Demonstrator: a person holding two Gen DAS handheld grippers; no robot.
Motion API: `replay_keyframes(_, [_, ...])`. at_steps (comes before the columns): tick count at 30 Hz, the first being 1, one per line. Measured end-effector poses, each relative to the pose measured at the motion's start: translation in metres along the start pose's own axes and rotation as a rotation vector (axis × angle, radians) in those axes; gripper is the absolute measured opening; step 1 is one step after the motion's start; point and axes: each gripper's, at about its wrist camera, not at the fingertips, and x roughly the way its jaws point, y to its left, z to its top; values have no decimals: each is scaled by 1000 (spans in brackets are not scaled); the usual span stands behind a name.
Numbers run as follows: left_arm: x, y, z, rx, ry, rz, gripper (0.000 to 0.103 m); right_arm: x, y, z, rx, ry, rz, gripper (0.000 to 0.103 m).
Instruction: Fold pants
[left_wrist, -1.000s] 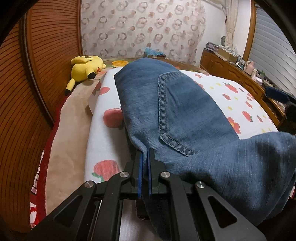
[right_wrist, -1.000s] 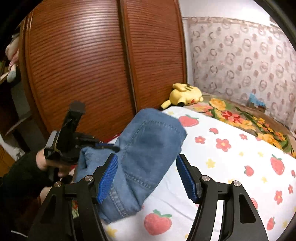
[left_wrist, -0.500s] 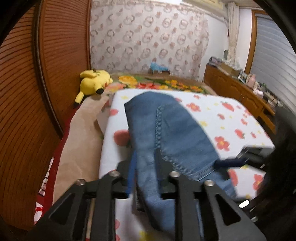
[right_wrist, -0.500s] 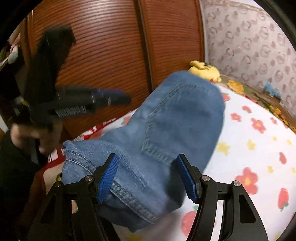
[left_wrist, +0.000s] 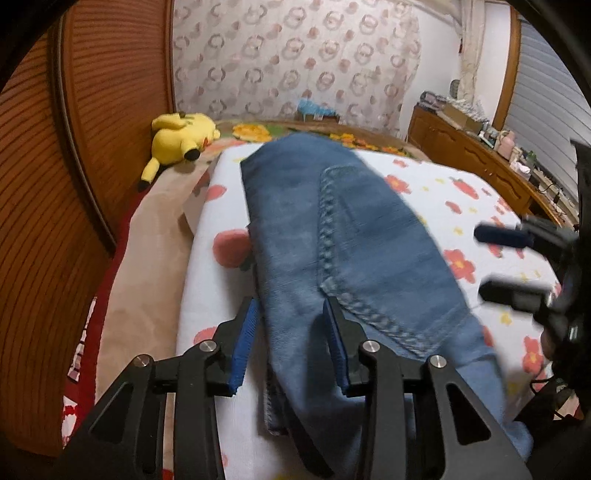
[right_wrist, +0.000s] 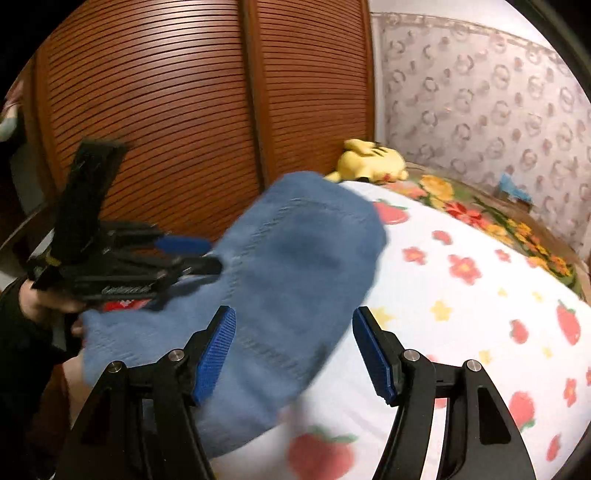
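Folded blue denim pants (left_wrist: 351, 240) lie on the white strawberry-print bed sheet (left_wrist: 461, 192), back pocket up. My left gripper (left_wrist: 291, 347) is open, its blue pads on either side of the near edge of the pants, gripping nothing. In the right wrist view the pants (right_wrist: 295, 280) fill the middle. My right gripper (right_wrist: 293, 350) is open and empty just above their near right edge. The left gripper (right_wrist: 184, 254) shows there at the left; the right gripper (left_wrist: 495, 262) shows in the left wrist view at the right.
A yellow plush toy (left_wrist: 181, 136) lies at the bed's far left corner beside the brown slatted wardrobe doors (right_wrist: 184, 110). A beige blanket (left_wrist: 147, 258) runs along the bed's left side. A wooden dresser (left_wrist: 480, 162) with small items stands at the right.
My left gripper has opened and let go of the pants, which now lie flat on the bed. Both grippers have drawn back slightly.
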Motion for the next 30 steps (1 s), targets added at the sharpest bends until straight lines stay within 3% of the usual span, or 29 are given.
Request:
replay_keyframes(7, [21, 12, 1, -46, 40, -70, 38, 50, -28, 14, 61, 101, 31, 68])
replay_keyframes(16, [29, 22, 1, -134, 39, -178, 38, 84, -55, 20, 140, 151, 196, 68])
replay_keyframes(19, [29, 18, 1, -141, 34, -213, 29, 94, -61, 20, 162, 154, 241, 68])
replay_keyframes(21, [28, 14, 3, -136, 35, -227, 17, 92, -59, 22, 153, 156, 264, 57])
replay_keyframes(25, [22, 9, 7, -137, 33, -226, 7, 84, -60, 31, 124, 142, 308, 25])
replay_keyframes(30, [-4, 14, 25, -136, -29, -257, 6, 68, -49, 60, 45, 87, 341, 21])
